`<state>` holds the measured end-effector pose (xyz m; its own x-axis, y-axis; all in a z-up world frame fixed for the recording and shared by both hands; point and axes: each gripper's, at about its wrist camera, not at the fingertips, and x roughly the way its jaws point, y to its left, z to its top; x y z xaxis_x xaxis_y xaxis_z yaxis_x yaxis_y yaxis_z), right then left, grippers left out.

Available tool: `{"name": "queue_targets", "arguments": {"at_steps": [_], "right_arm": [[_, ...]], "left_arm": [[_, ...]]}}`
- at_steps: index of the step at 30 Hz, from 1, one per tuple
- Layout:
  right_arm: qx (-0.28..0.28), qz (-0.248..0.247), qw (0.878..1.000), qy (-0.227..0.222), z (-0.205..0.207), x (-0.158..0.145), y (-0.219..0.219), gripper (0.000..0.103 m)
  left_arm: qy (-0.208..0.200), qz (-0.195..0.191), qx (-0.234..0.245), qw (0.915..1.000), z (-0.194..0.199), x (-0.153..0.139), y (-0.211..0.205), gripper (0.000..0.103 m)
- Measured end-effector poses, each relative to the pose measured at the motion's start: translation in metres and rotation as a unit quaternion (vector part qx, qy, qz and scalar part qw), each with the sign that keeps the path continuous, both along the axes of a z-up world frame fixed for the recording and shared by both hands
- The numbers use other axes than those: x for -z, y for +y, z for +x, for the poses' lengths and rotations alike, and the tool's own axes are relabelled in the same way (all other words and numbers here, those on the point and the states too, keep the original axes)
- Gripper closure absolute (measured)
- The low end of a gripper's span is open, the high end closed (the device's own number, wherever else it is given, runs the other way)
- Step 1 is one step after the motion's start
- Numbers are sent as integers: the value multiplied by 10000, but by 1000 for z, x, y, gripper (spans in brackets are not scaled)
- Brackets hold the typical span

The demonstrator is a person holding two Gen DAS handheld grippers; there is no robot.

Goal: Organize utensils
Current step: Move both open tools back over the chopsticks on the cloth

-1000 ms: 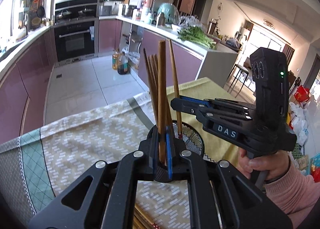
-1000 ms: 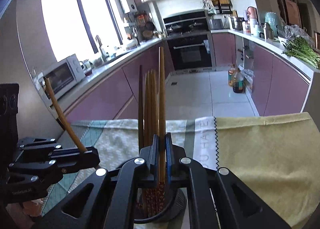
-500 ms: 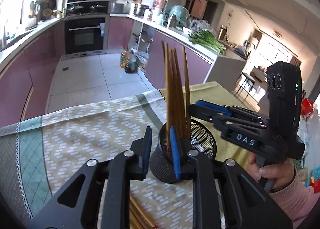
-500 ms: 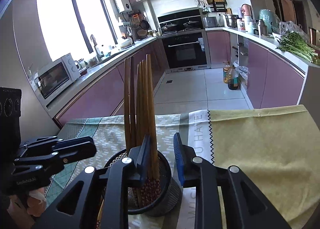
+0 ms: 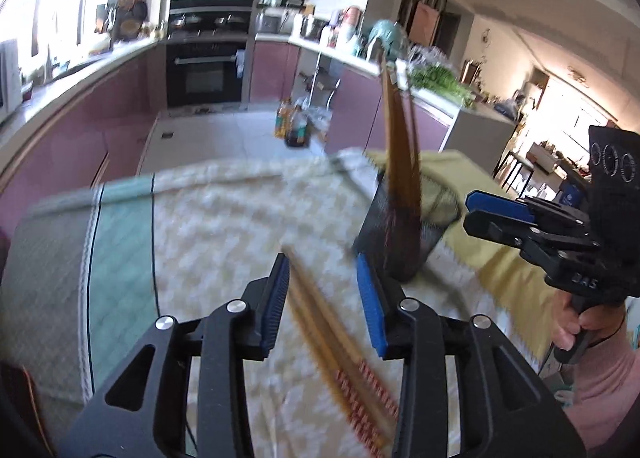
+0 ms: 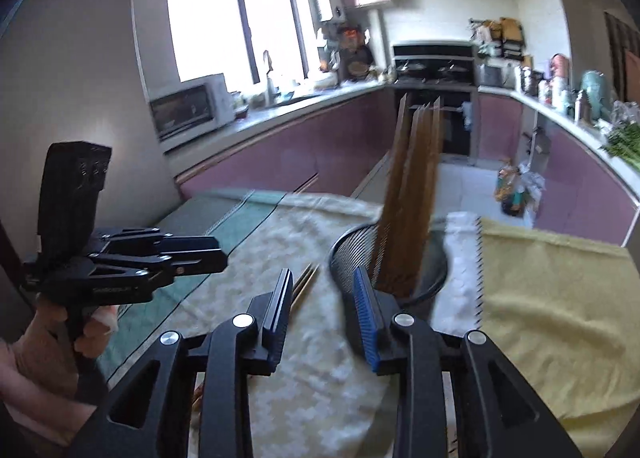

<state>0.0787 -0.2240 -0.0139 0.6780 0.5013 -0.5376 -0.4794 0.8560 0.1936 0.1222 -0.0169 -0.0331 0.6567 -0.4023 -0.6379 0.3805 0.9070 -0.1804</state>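
Observation:
A black mesh holder stands on the cloth-covered table with several brown chopsticks upright in it. More chopsticks lie flat on the cloth. My left gripper hangs above those loose chopsticks, left of the holder, its jaws opening with nothing pressed between them. My right gripper sits just in front of the holder, its jaws opening and holding nothing. Each gripper shows in the other's view, the right gripper at the right edge and the left gripper at the left.
A patterned cloth and a yellow cloth cover the table. Beyond its far edge are the tiled kitchen floor, purple cabinets, an oven and bottles on the floor. Hands hold both gripper handles.
Both grippers were shut on chopsticks standing in the holder, then let go and opened. The left has drawn back and down to the left; the right has pulled back from the holder.

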Motion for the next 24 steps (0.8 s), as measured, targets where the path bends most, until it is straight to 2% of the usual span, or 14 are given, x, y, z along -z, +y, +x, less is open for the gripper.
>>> {"name": "queue_targets", "arguments": {"at_steps": [5,10,15,24], "right_arm": [[-287,-82,9978,599,-2,37,27,73],[-388,-120,9939,1023,-1,64,44,73],[-372,-154,9925,1157,0,72,51,73],[-378,-359,9906,1268,-1,80,63,74]], "left_arm": [[433,167,-43,9989,-17,39,10,68],[722,121,-72,9973,-25,63,15,68],[846,153,-113,9962,-31,77,12,68],[893,247,-71,9957,-38,82,5,68]]}}
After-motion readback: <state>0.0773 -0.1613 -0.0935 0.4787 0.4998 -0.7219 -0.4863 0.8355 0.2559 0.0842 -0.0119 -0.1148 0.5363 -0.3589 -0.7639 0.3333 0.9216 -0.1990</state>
